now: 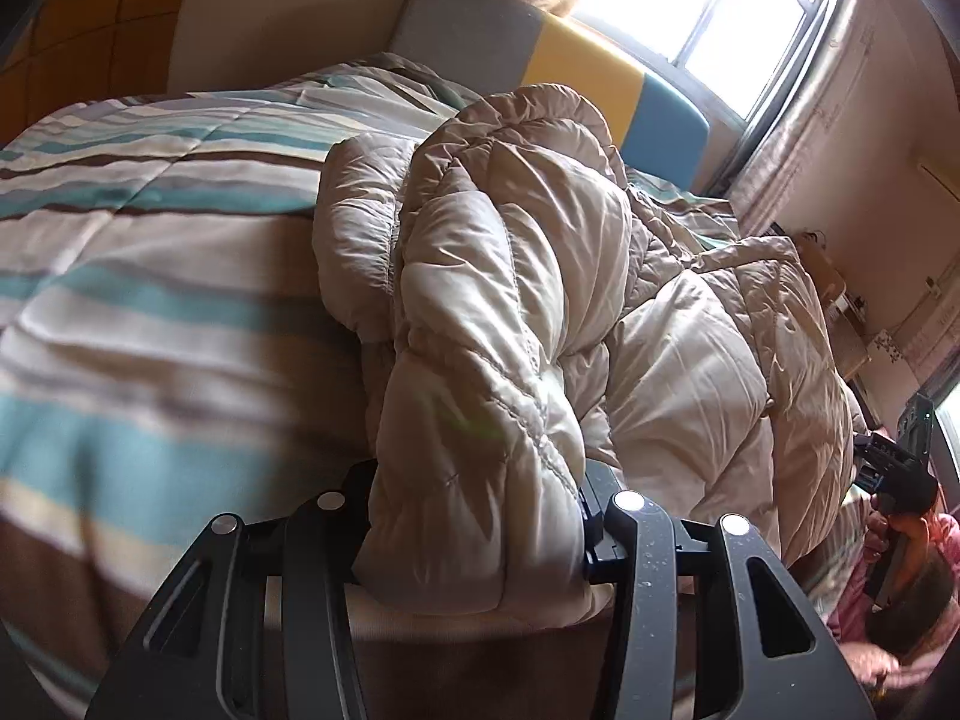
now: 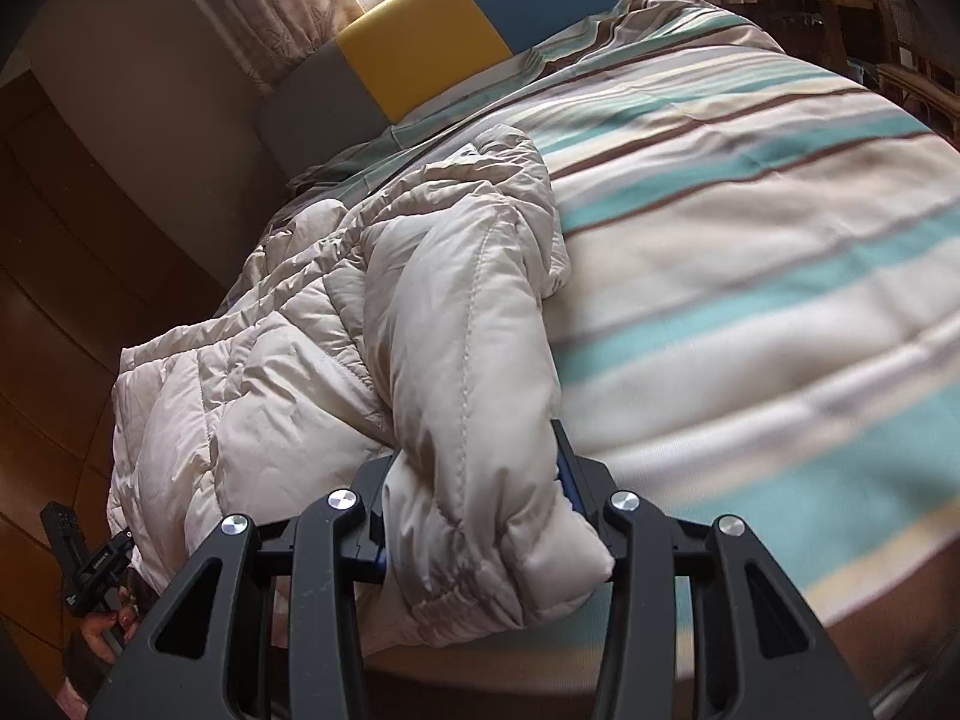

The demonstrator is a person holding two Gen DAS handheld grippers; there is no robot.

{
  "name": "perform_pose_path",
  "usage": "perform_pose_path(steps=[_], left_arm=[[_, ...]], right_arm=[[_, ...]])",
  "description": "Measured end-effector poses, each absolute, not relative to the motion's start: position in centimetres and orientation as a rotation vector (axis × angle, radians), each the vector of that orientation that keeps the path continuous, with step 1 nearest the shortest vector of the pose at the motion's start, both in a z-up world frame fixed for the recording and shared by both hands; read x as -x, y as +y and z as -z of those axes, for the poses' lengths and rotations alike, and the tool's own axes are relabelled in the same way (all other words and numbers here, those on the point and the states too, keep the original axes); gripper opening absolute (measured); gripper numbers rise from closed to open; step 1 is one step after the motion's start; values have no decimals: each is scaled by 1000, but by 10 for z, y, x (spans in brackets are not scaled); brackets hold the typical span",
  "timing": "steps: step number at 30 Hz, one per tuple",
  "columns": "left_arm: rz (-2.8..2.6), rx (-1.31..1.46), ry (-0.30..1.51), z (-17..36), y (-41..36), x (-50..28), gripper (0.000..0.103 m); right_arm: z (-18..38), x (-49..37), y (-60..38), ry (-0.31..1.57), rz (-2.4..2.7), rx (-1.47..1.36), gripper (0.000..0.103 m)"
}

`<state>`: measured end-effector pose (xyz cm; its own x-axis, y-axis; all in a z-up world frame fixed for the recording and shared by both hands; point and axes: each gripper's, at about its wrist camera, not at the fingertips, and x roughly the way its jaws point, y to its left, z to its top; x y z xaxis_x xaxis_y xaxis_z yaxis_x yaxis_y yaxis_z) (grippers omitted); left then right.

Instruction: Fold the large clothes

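A beige quilted puffer jacket (image 1: 672, 360) lies bunched on the striped bed cover (image 1: 132, 276). My left gripper (image 1: 480, 516) is shut on the cuff end of one jacket sleeve (image 1: 480, 360), which rises thick between the jaws. My right gripper (image 2: 474, 492) is shut on the cuff of the other sleeve (image 2: 468, 324), with the jacket body (image 2: 240, 396) to its left near the bed's edge. The right gripper also shows at the far right of the left wrist view (image 1: 894, 468), and the left gripper at the lower left of the right wrist view (image 2: 90, 564).
The bed cover (image 2: 750, 228) spreads wide beside the jacket. A grey, yellow and blue headboard (image 2: 420, 42) stands at the far end under a bright window (image 1: 738, 12) with curtains. A brown floor (image 2: 48, 300) lies beside the bed. Shelves (image 2: 840, 0) stand at the far right.
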<state>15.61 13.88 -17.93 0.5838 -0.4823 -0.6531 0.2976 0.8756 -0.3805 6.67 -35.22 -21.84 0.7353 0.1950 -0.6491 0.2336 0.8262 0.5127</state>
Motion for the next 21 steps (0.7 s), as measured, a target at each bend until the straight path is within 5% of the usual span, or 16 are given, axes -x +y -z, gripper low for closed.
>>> perform_pose_path(steps=[6,9,11,14,17,21], left_arm=[[482,222,826,179,146,-134,46],[486,201,816,175,150,-134,61],[467,192,783,165,158,-133,77],[420,213,729,146,172,-136,83],[365,234,673,118,174,-159,92],[390,197,690,100,147,-195,93]], right_arm=[[216,-46,-348,764,8,-598,41],[212,-52,-351,780,23,-559,63],[204,-52,-359,757,51,-548,67],[184,-59,-369,701,93,-555,82],[167,-77,-366,675,91,-524,84],[155,-123,-346,742,106,-422,85]])
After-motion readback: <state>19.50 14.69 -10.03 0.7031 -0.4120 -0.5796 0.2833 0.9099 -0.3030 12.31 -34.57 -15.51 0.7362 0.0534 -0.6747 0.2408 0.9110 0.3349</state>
